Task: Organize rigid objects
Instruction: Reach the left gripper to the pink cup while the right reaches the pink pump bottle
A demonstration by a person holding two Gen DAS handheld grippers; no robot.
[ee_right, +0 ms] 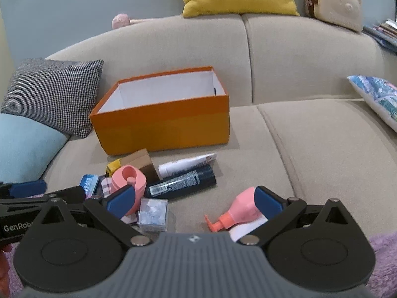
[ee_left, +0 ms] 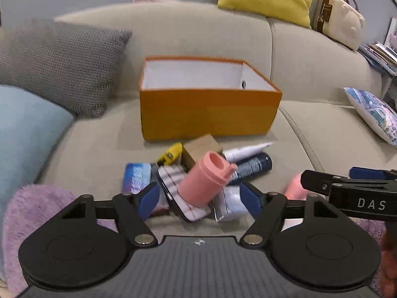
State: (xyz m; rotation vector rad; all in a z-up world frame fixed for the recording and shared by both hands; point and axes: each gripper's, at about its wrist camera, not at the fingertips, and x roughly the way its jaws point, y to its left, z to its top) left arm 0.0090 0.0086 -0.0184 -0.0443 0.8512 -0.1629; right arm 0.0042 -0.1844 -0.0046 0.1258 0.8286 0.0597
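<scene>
Left wrist view is motion-blurred across the pile. Pink cup (ee_left: 204, 177) covers the middle of the striped phone case (ee_left: 184, 195); its base sits between the left tongs (ee_left: 202, 198), contact unclear. Pink pump bottle (ee_left: 295, 186) at 3 o'clock is mostly hidden behind the right tongs' arm. Print on the dark tube (ee_right: 182, 183) too small to read. Patterned cushion (ee_right: 377, 96) cut off at the 3 o'clock edge. Magazine stack (ee_left: 382, 54) is cropped too.

Soft even light — slight blur, fisheye-bent edges
</scene>
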